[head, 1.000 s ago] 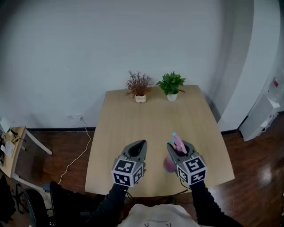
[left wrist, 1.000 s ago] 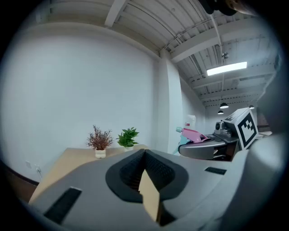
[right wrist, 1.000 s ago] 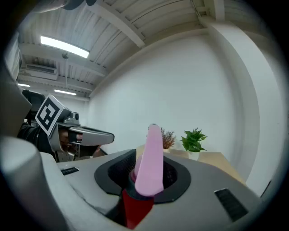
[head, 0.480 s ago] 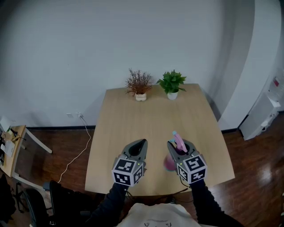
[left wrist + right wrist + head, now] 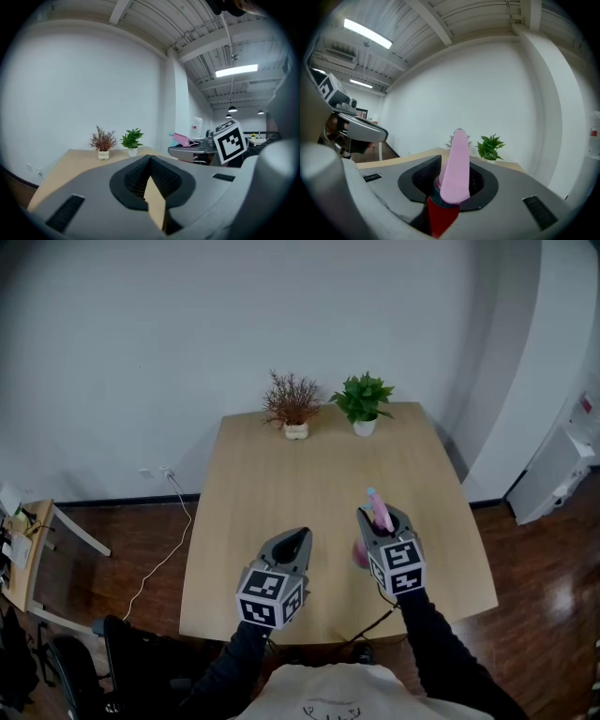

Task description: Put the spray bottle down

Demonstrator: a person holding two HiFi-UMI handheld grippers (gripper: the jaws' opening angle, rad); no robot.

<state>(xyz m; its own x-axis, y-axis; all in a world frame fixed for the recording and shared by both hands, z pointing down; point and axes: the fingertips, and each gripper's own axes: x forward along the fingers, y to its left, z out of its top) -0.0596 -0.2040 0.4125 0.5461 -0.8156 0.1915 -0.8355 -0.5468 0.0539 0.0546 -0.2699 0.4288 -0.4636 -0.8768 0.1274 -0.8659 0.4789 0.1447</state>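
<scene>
No legible words, brands or numbers anywhere. On the left cube [image 5: 271, 597] and right cube [image 5: 400, 567], only square black-and-white markers: block patterns, no letters or digits. Same kind of marker on the right cube's face in the left gripper view, again pattern only. Small red label [image 5: 584, 405] on the white unit [image 5: 561, 465] at the far right, too small to read.

Most of spray bottle [image 5: 360, 555] hidden behind R gripper [image 5: 383, 517].
</scene>
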